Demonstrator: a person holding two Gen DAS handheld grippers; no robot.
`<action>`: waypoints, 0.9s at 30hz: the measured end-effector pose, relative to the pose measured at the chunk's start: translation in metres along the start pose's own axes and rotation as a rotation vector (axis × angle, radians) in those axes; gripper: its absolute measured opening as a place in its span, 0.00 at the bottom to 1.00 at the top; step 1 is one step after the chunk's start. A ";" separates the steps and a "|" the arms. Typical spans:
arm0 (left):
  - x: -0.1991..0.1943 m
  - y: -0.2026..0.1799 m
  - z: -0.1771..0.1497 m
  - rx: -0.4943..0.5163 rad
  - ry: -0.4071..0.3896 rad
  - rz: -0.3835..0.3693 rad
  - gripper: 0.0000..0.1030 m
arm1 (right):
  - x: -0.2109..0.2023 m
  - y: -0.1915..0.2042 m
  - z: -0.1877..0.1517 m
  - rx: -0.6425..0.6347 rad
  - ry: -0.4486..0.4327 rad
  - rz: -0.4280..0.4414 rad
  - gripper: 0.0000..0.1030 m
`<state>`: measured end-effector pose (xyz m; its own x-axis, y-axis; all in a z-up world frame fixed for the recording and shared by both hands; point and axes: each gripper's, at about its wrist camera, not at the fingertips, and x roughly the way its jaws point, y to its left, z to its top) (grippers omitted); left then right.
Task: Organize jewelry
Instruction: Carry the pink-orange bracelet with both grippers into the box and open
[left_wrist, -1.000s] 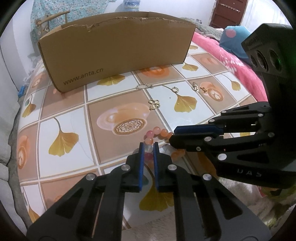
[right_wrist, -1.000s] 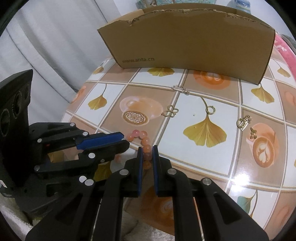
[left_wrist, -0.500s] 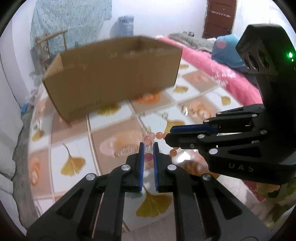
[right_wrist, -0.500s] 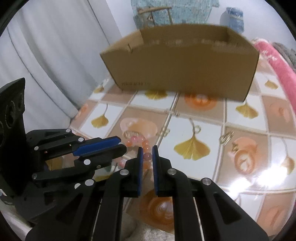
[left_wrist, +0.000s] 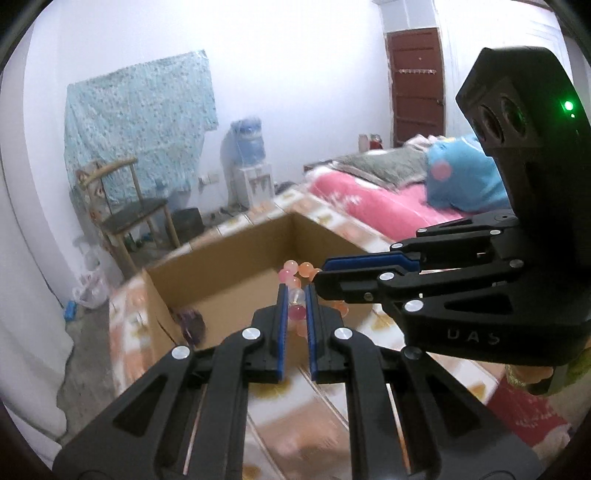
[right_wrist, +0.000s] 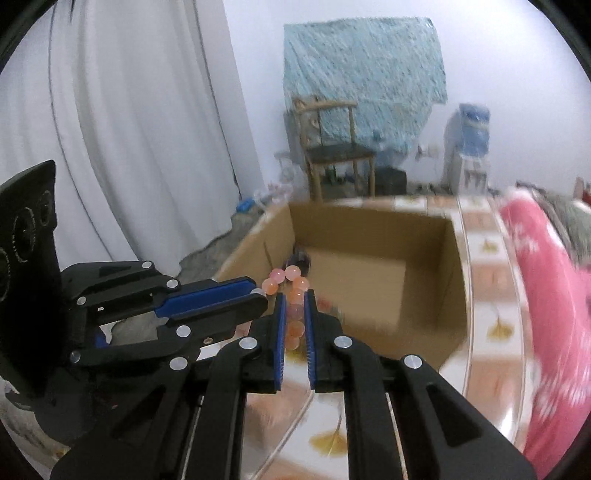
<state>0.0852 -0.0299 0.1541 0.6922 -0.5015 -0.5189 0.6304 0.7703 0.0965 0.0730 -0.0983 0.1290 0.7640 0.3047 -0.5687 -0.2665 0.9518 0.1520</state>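
Pink bead bracelet (left_wrist: 295, 291) clamped in both grippers' jaws, above cardboard box (right_wrist: 424, 291).

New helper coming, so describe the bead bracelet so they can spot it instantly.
Find the open cardboard box on the tiled table. Just before its near wall, the left gripper and right gripper pinch the bracelet: a loop of round, glossy pink and orange beads, the only beaded thing held.

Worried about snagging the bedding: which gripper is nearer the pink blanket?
Right. The right gripper has the pink blanket on its right side; the left gripper sits on the right gripper's far side, away from the blanket.
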 end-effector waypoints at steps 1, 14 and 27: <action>0.008 0.009 0.008 -0.003 0.008 0.004 0.08 | 0.010 -0.004 0.012 -0.005 0.010 0.005 0.10; 0.177 0.112 0.005 -0.136 0.492 -0.037 0.08 | 0.202 -0.079 0.055 0.201 0.504 0.210 0.10; 0.215 0.135 -0.016 -0.204 0.682 -0.011 0.32 | 0.253 -0.121 0.032 0.491 0.643 0.284 0.11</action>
<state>0.3138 -0.0271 0.0425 0.2705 -0.2026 -0.9412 0.5113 0.8586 -0.0379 0.3174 -0.1356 -0.0075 0.1854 0.5958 -0.7814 0.0008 0.7951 0.6065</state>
